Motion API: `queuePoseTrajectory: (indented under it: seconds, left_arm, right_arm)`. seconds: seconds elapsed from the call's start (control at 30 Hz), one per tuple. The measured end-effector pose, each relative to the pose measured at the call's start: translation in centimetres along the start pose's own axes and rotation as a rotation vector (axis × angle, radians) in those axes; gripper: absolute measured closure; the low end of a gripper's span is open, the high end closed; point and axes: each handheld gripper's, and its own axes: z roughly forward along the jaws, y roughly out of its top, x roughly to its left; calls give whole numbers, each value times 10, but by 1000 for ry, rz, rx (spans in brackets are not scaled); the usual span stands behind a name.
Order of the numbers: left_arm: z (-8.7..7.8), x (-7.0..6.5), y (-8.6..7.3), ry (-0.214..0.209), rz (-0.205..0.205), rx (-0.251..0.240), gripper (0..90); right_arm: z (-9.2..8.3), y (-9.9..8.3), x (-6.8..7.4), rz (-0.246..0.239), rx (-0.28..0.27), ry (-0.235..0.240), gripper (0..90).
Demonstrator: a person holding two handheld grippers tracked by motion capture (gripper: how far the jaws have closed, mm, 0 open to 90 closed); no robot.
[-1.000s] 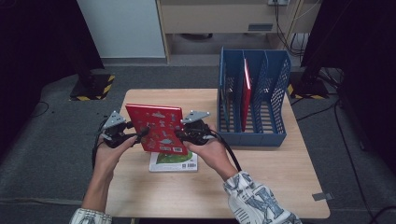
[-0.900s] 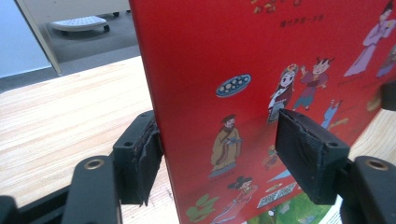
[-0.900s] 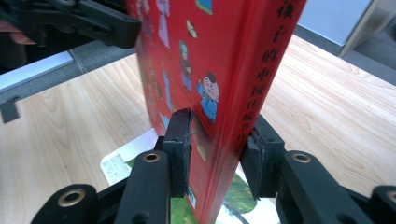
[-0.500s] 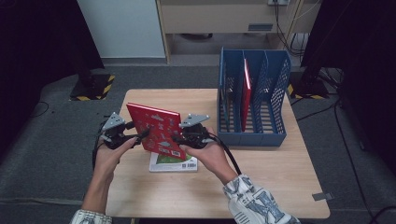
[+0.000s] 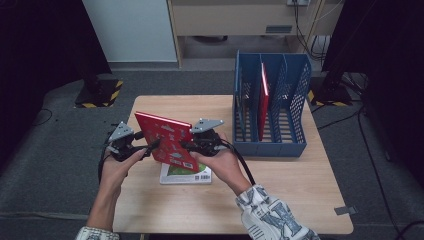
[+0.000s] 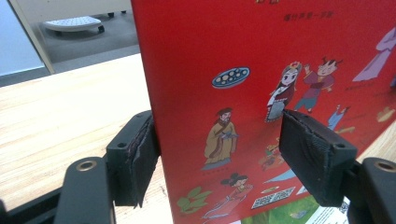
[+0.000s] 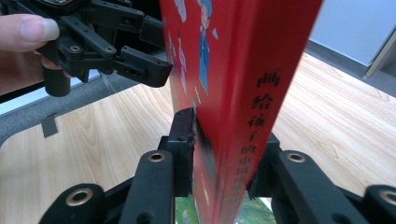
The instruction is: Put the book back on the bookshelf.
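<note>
Since a second ago the red book has tipped, its top now leaning toward the table's left edge. The right gripper, its jaws just closing, clamps the book's spine. The left gripper has just opened wider; one pad touches the cover, the other stands clear. Two grippers, one held book above the front left, one green book flat beneath, one blue rack holding another red book.

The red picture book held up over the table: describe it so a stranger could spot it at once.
Start at the light wooden table and look left of the blue slotted file rack. There, between the left gripper and the right gripper, stands the red picture book with cartoon figures. Unlike the green-and-white book lying flat beneath it, it is raised on edge.
</note>
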Motion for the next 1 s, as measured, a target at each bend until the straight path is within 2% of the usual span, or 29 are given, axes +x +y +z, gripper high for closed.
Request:
queuePoseTrajectory:
  seconds: [0.37,0.53,0.8,1.0]
  left_arm:
    - [-1,-2,-3,5,1,-10,270]
    - [-1,-3,-3,6,4,-8,270]
    - [-1,-3,-3,7,5,-9,270]
    - [-1,-3,-3,6,5,-9,270]
  right_arm:
    - [-2,5,4,-5,-22,11,697]
    - [-4,12,4,-10,-56,19,701]
    - [-1,26,6,-14,-80,31,694]
    - [4,35,4,-18,-109,62,707]
